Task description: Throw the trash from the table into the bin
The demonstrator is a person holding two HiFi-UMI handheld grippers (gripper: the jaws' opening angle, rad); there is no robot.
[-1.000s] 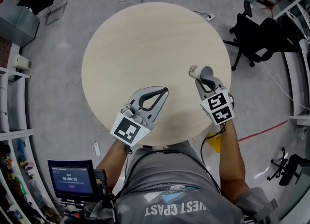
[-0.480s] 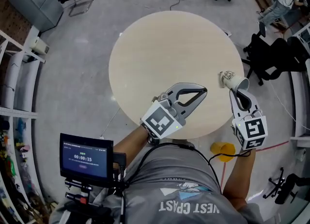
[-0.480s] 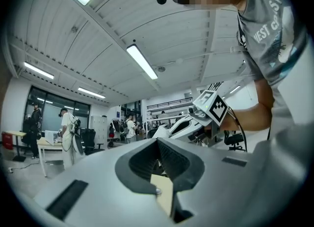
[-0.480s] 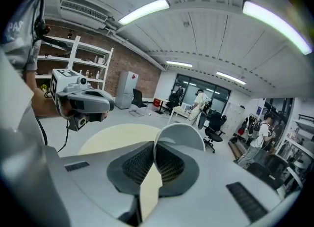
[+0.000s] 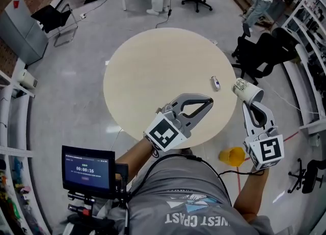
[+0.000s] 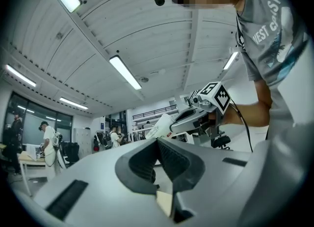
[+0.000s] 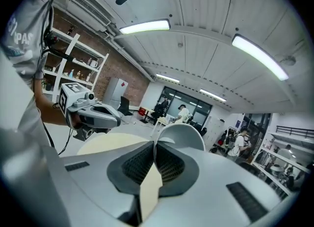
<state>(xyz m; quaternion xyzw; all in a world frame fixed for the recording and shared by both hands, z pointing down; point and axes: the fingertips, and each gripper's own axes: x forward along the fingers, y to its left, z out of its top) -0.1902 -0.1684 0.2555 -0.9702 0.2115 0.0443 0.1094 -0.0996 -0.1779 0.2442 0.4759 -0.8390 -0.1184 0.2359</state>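
Cup pinched in right gripper off table edge; left gripper closed, empty; chair beyond.

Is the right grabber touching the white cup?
Touching. The right gripper view shows the right gripper with its jaws pinched shut on the rim of the white cup.

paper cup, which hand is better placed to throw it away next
Right. The right gripper is shut on the paper cup, pinching its rim, out past the table edge. The left gripper is shut and empty above the table.
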